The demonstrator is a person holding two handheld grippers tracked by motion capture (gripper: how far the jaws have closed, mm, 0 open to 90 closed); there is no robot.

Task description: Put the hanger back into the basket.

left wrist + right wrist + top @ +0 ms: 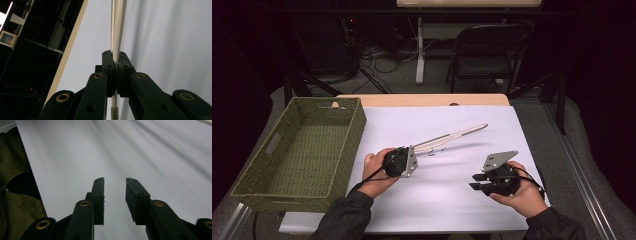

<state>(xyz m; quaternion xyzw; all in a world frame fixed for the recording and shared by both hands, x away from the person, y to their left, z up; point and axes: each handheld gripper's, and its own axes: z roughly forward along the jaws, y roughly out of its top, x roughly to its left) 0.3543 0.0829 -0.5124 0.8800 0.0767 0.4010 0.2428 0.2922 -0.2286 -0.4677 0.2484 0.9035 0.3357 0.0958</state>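
Observation:
A pale wooden clothes hanger [457,134] with a small metal hook lies edge-on and slants up to the right over the white table cover [447,205]. My left gripper [416,150] is shut on the hanger's near end. In the left gripper view the two pads clamp the thin wooden bar [117,27], which runs straight away from my left gripper [116,62]. My right gripper [473,182] is low over the cover at the right, pointing left. In the right gripper view my right gripper [115,182] stands open with nothing between its fingers.
A green woven basket [354,135] with nothing in it stands at the table's left side. Beyond the far wooden table edge [422,99] are a dark folding chair [489,50], cables and a white table leg. An olive sleeve [15,177] shows at the left of the right gripper view.

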